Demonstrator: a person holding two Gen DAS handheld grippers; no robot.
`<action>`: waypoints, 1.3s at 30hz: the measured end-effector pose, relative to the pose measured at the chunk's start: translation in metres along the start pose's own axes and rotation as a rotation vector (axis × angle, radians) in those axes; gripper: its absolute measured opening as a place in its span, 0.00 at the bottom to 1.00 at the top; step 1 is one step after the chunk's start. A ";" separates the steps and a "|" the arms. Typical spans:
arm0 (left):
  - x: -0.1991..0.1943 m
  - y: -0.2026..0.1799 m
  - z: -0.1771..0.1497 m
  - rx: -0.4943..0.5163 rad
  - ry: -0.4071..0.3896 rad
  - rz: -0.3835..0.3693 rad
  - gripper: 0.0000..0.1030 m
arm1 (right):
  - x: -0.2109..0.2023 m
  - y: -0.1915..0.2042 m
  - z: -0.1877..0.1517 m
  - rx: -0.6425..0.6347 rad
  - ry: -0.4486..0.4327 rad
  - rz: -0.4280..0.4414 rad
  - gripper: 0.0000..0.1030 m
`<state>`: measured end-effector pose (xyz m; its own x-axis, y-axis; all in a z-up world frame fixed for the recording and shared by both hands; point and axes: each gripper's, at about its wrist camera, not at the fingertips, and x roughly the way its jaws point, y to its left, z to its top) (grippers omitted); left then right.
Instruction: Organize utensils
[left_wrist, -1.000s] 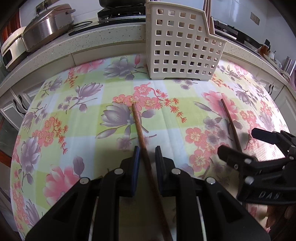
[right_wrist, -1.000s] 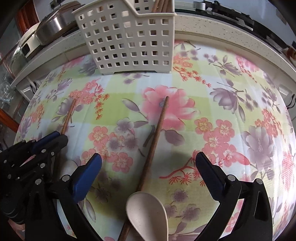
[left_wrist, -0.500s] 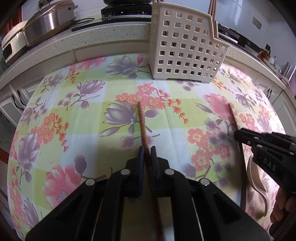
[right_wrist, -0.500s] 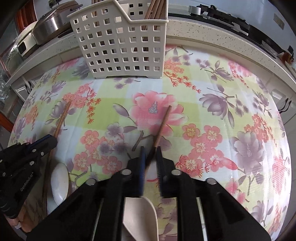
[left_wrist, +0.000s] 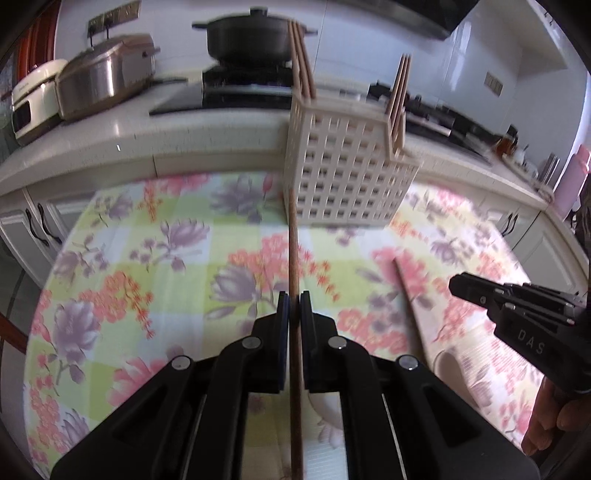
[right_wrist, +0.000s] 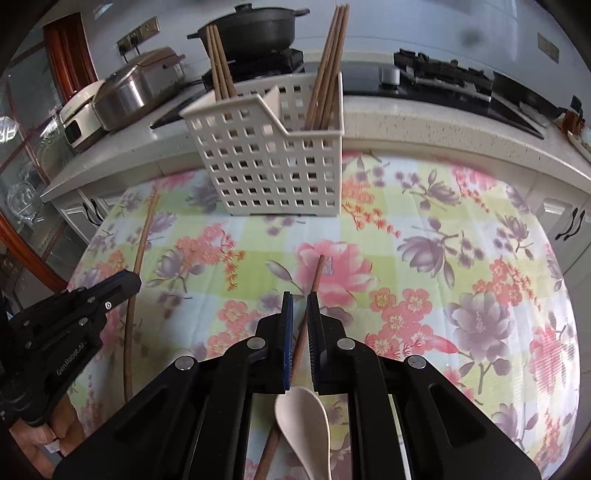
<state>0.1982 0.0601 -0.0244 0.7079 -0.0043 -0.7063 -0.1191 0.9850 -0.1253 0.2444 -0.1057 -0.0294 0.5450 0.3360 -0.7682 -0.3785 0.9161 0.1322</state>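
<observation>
Left wrist view, nearest: the left gripper (left_wrist: 294, 307) has its jaws drawn together on a brown chopstick (left_wrist: 294, 258), which runs straight up the frame between the blue pads, its far tip reaching the foot of the cream lattice basket (left_wrist: 347, 170). Right wrist view, nearest: the right gripper (right_wrist: 300, 306) is clamped on a second chopstick (right_wrist: 314, 284); its jaws have just been closing, and the stick lies slantwise between the pads, its tip over a pink flower of the floral tablecloth (right_wrist: 461, 266). A cream spoon (right_wrist: 304, 424) lies beneath this gripper, its bowl showing between the arms; whether it touches the stick cannot be told. At the left edge of the same view the left gripper appears side-on with its stick, the person's fingers (right_wrist: 48, 439) below it.

Middle distance: the basket stands on the cloth near the table's far edge. Two bundles of chopsticks (right_wrist: 328, 66) stand upright in separate compartments, one at the left rear, one at the right.

Far: a speckled counter (right_wrist: 424, 122) carries a black pot (right_wrist: 255, 27) on a hob and a steel cooker (right_wrist: 136, 86).
</observation>
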 end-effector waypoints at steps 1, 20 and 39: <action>-0.004 0.000 0.002 0.000 -0.009 -0.001 0.06 | -0.002 0.000 0.000 -0.002 0.001 -0.001 0.10; 0.000 0.004 -0.005 -0.003 0.024 -0.003 0.06 | 0.067 0.012 -0.019 -0.017 0.174 -0.089 0.09; -0.044 0.002 0.005 0.008 -0.066 -0.003 0.06 | -0.062 0.016 -0.004 -0.010 -0.070 0.031 0.07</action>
<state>0.1708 0.0631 0.0098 0.7524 0.0035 -0.6587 -0.1111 0.9863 -0.1217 0.2010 -0.1125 0.0177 0.5837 0.3792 -0.7180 -0.4034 0.9028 0.1489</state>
